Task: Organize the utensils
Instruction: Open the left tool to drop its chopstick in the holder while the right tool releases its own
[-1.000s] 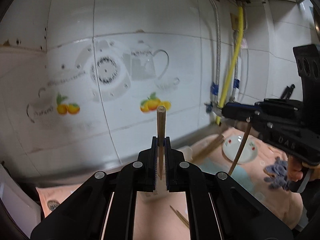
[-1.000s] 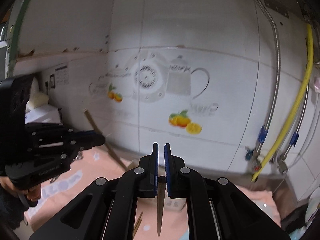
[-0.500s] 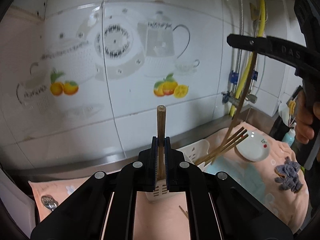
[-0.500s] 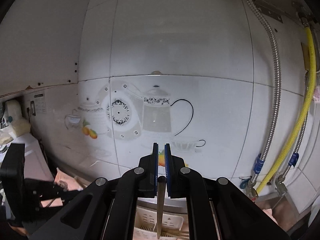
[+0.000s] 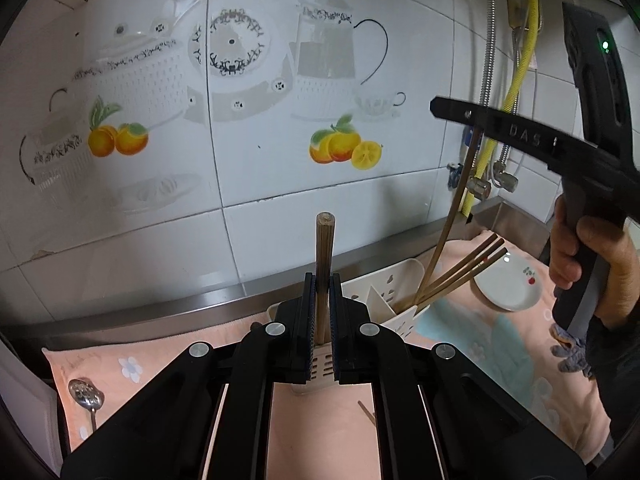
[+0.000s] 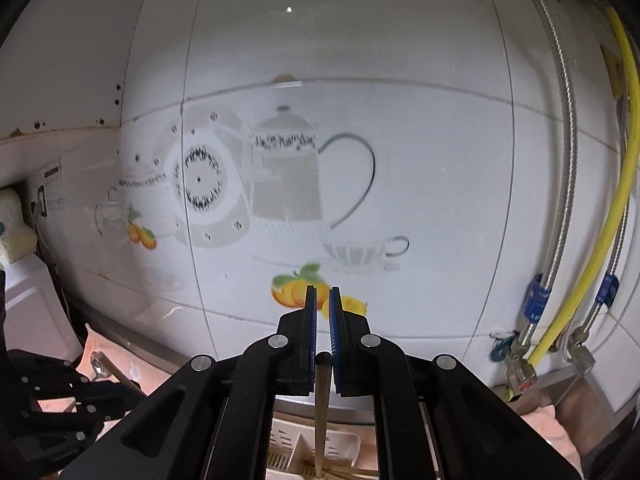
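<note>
My left gripper (image 5: 323,280) is shut on a wooden chopstick (image 5: 324,248) that stands upright between its pads. My right gripper (image 6: 323,294) is shut on another chopstick (image 6: 321,408) that hangs down into the white utensil caddy (image 6: 340,444). In the left wrist view the right gripper (image 5: 436,105) holds that chopstick (image 5: 452,216) above the caddy (image 5: 404,280), whose right compartment holds three chopsticks (image 5: 464,268) leaning right. A loose chopstick (image 5: 366,412) lies on the cloth below my left gripper.
A peach cloth (image 5: 512,348) covers the counter. On it are a metal spoon (image 5: 86,394) at the left, a white plate (image 5: 508,284) and a grey rag (image 5: 570,354) at the right. Tiled wall behind; yellow hose (image 6: 600,216) and steel hoses at the right.
The right gripper has lowered its chopstick further into the caddy's right compartment. My left gripper has come a little nearer the wall and caddy, still holding its chopstick.
</note>
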A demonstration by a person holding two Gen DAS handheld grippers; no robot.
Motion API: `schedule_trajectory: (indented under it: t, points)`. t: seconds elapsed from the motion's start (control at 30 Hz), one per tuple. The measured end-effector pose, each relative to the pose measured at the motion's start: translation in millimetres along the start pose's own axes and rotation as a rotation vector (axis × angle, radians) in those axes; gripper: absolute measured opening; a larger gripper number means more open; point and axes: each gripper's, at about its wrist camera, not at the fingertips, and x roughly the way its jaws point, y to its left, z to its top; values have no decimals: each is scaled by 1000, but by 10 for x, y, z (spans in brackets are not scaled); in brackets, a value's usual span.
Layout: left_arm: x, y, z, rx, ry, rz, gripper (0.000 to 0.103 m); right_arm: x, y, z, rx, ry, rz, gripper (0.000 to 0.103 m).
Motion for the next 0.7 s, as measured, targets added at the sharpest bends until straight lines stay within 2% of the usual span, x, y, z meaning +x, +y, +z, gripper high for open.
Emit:
schedule_trajectory:
  t: [0.1, 0.23, 0.37, 0.4, 0.43, 0.47, 0.53, 0.6, 0.7]
  points:
    - [15, 5, -9, -5, 1, -2, 7, 63, -16, -60, 8, 23, 5, 6]
    - [-39, -11, -7, -1, -15, 2, 23, 101, -36, -140, 14, 47, 6, 6]
    - [-94, -18, 12, -2, -22, -2, 25, 77, -52, -175, 18, 52, 6, 7]
    - [-114, -20, 11, -2, -24, 3, 29, 61, -57, -180, 17, 53, 6, 8]
    - [-132, -21, 10, -3, -29, 9, 42, 47, -57, -180, 16, 53, 5, 10]
    - [-175, -21, 7, -5, -40, 17, 45, 21, -57, -180, 14, 51, 4, 11]
    - [-215, -16, 4, -9, -46, 14, 45, -39, -58, -177, 15, 49, 4, 18]
    - [-276, -16, -5, -13, -52, 15, 46, -108, -58, -179, 14, 46, 4, 20]
    - [-375, -26, -43, -13, -62, 27, 54, -248, -48, -195, 10, 39, 10, 25]
